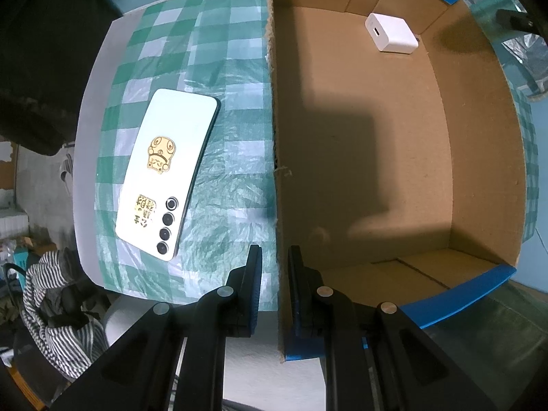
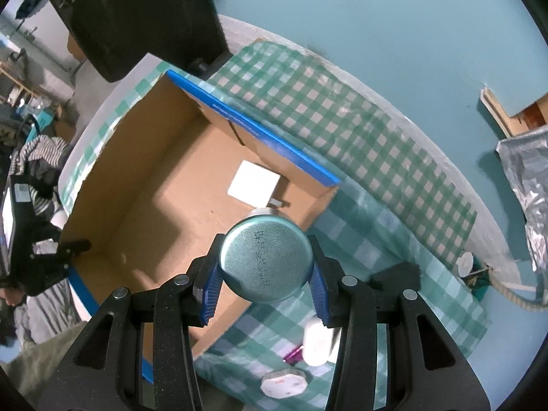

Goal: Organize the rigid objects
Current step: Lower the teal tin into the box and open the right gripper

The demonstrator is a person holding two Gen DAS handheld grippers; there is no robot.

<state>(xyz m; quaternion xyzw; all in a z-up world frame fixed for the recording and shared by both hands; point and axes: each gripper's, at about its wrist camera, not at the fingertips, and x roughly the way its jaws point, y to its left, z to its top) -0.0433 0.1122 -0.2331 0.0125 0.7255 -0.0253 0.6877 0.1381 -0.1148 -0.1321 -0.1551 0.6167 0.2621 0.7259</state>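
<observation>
The right hand-held gripper (image 2: 265,269) pinches a round teal metal tin (image 2: 265,262) above the brown cardboard box (image 2: 137,185). The left hand-held gripper (image 1: 275,267) clamps the box's wall at 6 o'clock.

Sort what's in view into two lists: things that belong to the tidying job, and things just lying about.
Job:
- box, left gripper clamped on its wall
- can in right gripper
- charger in the box
- phone on the cloth
- small white items on the cloth

Lying about:
- checked cloth
- striped fabric
- foil bag
</observation>
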